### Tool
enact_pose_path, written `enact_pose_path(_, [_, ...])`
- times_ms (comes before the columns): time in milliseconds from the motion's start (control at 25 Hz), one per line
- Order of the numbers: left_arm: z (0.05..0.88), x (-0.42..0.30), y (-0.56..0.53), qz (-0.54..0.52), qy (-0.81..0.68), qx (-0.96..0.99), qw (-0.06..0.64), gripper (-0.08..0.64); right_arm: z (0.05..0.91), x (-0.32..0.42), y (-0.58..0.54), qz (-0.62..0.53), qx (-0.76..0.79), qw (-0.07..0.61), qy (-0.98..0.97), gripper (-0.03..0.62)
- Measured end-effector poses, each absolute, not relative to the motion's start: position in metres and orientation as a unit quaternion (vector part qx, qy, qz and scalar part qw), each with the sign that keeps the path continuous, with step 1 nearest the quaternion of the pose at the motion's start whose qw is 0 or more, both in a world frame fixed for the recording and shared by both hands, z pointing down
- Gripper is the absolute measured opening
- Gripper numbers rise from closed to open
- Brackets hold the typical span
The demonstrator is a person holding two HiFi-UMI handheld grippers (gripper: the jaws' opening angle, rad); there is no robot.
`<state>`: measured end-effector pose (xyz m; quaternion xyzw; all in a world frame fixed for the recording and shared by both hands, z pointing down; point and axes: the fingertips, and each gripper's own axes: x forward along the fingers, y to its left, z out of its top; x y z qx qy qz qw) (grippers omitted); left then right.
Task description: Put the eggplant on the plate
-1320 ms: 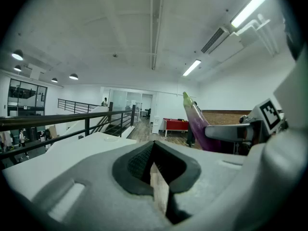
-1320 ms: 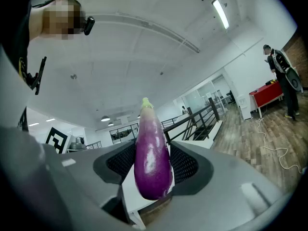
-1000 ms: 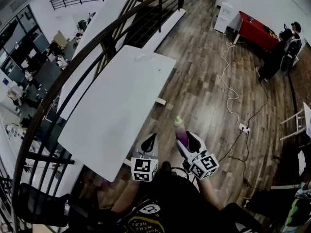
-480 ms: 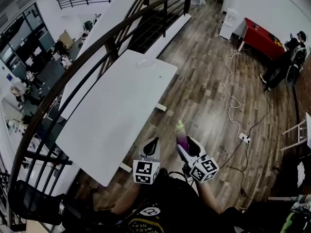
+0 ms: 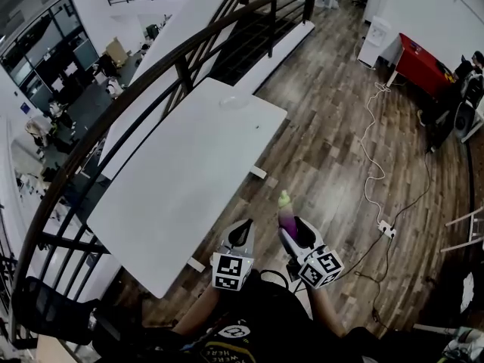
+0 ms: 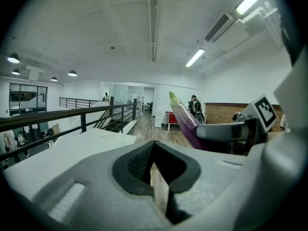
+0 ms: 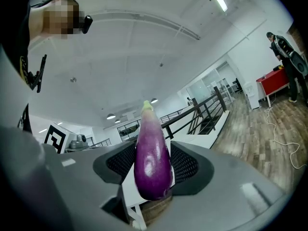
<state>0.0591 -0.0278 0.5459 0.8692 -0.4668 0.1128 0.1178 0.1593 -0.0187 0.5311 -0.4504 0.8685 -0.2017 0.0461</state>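
A purple eggplant [image 5: 286,216] with a green tip stands between the jaws of my right gripper [image 5: 293,231], which is shut on it over the wooden floor. In the right gripper view the eggplant [image 7: 152,170] points up and forward out of the pads. My left gripper [image 5: 242,233] hangs beside it with its jaws together and nothing in them. In the left gripper view the eggplant [image 6: 185,121] appears at the right. A pale plate [image 5: 233,102] lies at the far end of the white table [image 5: 174,195], well ahead and left of both grippers. The same plate [image 6: 108,134] shows in the left gripper view.
A dark railing [image 5: 151,74] runs along the table's far side over a drop to a lower floor. A white cable [image 5: 370,150] ends in a power strip [image 5: 387,228] on the floor at the right. A red table [image 5: 423,63] and people stand at the far right.
Both grippers have been carried forward across the floor, side by side, and the table's near corner now lies closer to them. The eggplant stays in the right gripper.
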Motion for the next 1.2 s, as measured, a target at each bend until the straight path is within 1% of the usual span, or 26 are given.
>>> enact_pose_path(200, [0.555,0.05,-0.105,0.097,-0.473,0.866,0.131,0.005,0.537,0.155,-0.089,-0.201,-0.453,0.046,0.867,0.233])
enact_pose_path(480, [0.542,0.03,-0.217,0.079,-0.467,0.871,0.133,0.005,0.523,0.126,-0.201,-0.181,-0.446,0.026,0.876,0.233])
enact_pose_path(640, [0.545,0.014,-0.261,0.079,-0.467,0.869,0.143,0.005,0.523,0.108,-0.248,-0.182,-0.442,0.022,0.878,0.233])
enact_pose_path(760, [0.551,0.004,-0.292,0.079,-0.478,0.862,0.151,0.005,0.532,0.097,-0.279,-0.186,-0.428,0.004,0.884,0.233])
enact_pose_path(1200, [0.627,-0.002,-0.422,0.101,-0.535,0.814,0.205,0.005,0.598,0.09,-0.449,-0.198,-0.339,-0.069,0.917,0.233])
